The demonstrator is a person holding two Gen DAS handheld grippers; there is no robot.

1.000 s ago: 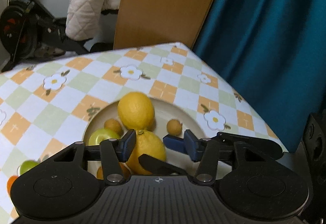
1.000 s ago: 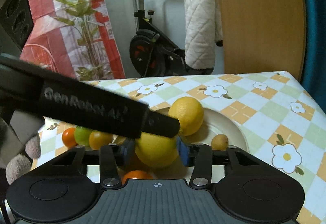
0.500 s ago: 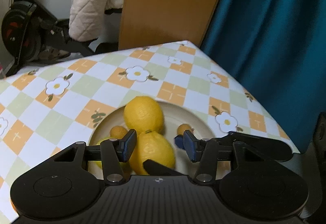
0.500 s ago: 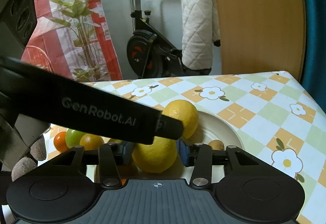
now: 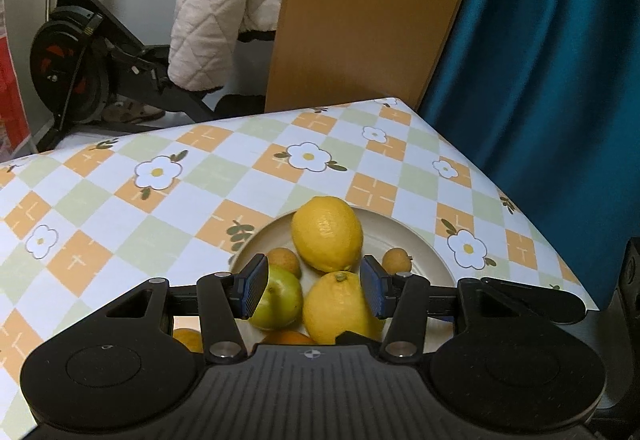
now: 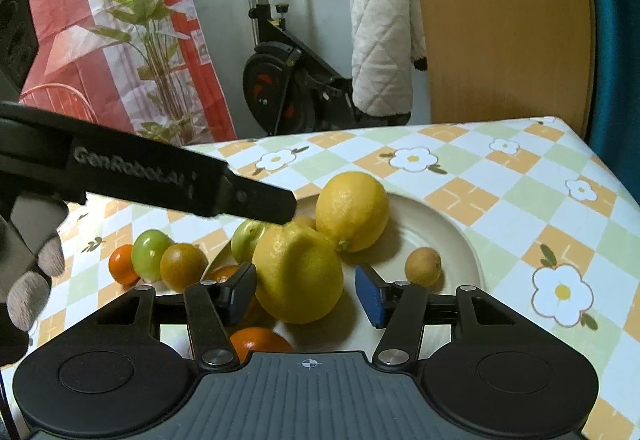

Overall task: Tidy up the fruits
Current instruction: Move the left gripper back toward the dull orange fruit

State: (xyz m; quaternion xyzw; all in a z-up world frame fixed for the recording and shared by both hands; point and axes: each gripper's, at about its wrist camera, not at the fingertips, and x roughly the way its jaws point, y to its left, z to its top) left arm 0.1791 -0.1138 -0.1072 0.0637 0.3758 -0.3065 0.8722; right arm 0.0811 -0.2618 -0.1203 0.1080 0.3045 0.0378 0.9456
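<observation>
A cream plate (image 6: 440, 224) (image 5: 420, 244) holds two lemons, a green fruit (image 5: 278, 298) (image 6: 248, 236), two small tan fruits (image 5: 396, 260) (image 6: 423, 266) and an orange (image 6: 256, 342). My right gripper (image 6: 306, 294) straddles the near lemon (image 6: 298, 272) (image 5: 340, 308). Its jaws are opening, with a gap showing at the right pad, and the lemon rests on the plate. The far lemon (image 6: 352, 216) (image 5: 326, 234) lies behind it. My left gripper (image 5: 312, 292) hovers above the green fruit and near lemon, jaws opening slightly and holding nothing. Its finger (image 6: 180, 180) crosses the right wrist view.
Three small fruits, orange (image 6: 124, 264), green (image 6: 150, 254) and brownish (image 6: 184, 266), lie on the checked tablecloth (image 5: 160, 208) left of the plate. A gloved hand (image 6: 36, 280) holds the left gripper. A teal curtain (image 5: 540, 80), wooden board (image 5: 368, 8) and exercise bike (image 6: 288, 80) stand behind the table.
The right jaws have spread away from the near lemon, which now sits free on the plate. The left gripper has drifted slightly, and its finger has lifted off the lemon in the right wrist view.
</observation>
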